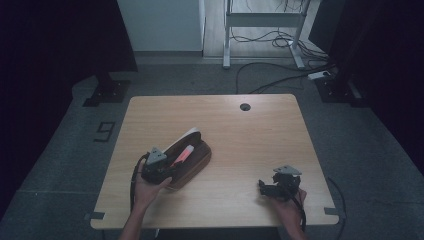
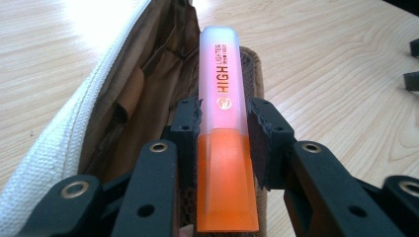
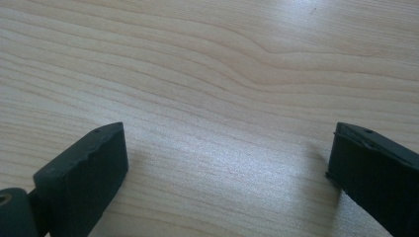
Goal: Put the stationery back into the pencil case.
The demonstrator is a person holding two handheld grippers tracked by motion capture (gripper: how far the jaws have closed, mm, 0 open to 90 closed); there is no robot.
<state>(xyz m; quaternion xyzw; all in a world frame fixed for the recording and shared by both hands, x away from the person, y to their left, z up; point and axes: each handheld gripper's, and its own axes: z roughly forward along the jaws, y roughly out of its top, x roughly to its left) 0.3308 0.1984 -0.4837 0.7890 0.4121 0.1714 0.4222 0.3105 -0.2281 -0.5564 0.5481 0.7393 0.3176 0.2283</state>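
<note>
Firmly clenched, the left claw point(image 2: 223, 129) grasps an orange highlighter point(image 2: 225, 123) by its sides, its cap end reaching over the open brown pencil case point(image 1: 192, 160) lying on the counter point(image 1: 250, 145). Judging by this, the highlighter is not yet fully inside; lowering and letting go remain. Well apart, the right claw point(image 3: 225, 163) rests released, jaws wide over bare wood.

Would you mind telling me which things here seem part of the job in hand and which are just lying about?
In use:
- orange highlighter, clamped in the left gripper
- open pencil case beneath it

Idle or background:
- right gripper, open over bare table
- cables on the floor
- metal frame behind the table
</note>
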